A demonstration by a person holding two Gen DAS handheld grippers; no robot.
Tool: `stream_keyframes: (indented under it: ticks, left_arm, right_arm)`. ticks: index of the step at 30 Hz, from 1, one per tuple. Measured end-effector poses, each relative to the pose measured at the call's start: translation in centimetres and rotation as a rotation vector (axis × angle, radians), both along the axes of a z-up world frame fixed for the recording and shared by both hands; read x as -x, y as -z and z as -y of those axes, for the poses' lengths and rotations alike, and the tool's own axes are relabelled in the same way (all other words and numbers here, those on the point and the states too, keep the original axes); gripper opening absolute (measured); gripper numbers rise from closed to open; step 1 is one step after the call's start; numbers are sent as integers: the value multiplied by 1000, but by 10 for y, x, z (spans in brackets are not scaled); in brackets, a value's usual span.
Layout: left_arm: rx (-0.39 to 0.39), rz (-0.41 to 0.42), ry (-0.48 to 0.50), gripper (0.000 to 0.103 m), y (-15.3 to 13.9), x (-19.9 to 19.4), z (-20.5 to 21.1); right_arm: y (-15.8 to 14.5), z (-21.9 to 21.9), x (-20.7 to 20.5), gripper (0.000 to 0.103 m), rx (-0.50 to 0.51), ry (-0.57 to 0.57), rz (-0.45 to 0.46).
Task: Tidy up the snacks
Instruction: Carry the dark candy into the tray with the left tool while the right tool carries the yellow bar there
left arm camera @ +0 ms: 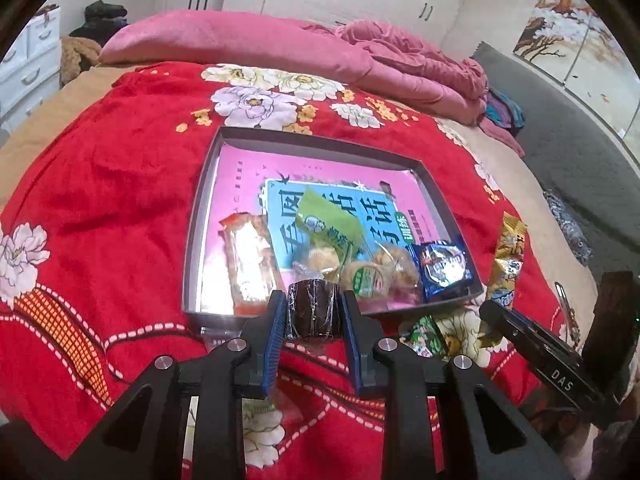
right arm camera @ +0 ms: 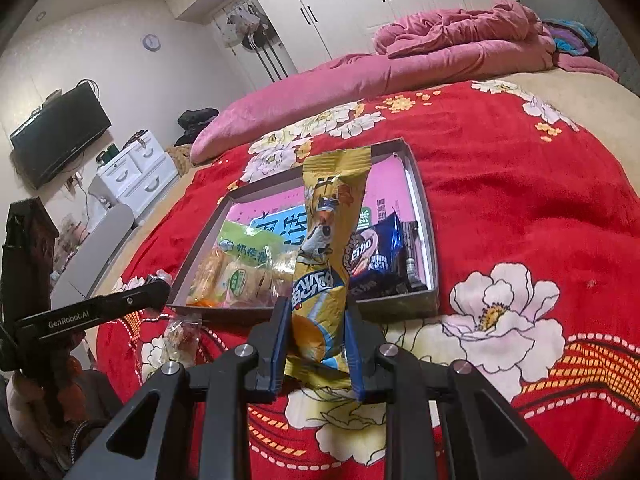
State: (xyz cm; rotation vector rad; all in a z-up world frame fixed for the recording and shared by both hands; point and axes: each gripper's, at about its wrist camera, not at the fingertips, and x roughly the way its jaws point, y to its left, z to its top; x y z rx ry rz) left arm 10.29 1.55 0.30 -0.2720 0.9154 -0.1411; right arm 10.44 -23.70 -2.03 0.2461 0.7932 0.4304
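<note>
Left gripper (left arm camera: 313, 312): jaws clamped on a dark round wrapped snack (left arm camera: 313, 307), held above the near edge of the grey tray (left arm camera: 191, 248). Right gripper (right arm camera: 319, 336): jaws clamped on a yellow snack packet (right arm camera: 326, 248) standing upright before the tray's near edge. Tray contents crowd its near end: orange packet (left arm camera: 250, 266), green packet (left arm camera: 328, 218), blue packet (left arm camera: 444, 266); the far end lies bare. The left view alone shows a small green packet (left arm camera: 426, 336) on the red blanket (left arm camera: 120, 200) outside the near right corner. The right view alone shows a clear packet (right arm camera: 182, 336) outside the near left corner.

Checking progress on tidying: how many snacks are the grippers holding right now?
2: a dark round wrapped snack in the left gripper, and a tall yellow snack packet in the right gripper.
</note>
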Motion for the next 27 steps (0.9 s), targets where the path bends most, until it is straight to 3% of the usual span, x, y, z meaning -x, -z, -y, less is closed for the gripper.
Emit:
stream_keyframes:
  ticks: [27]
  left_arm:
    - [-41,-43,-17,28,20,-42,11]
  right_arm:
    - [-3,1,-36,26,-13,7,29]
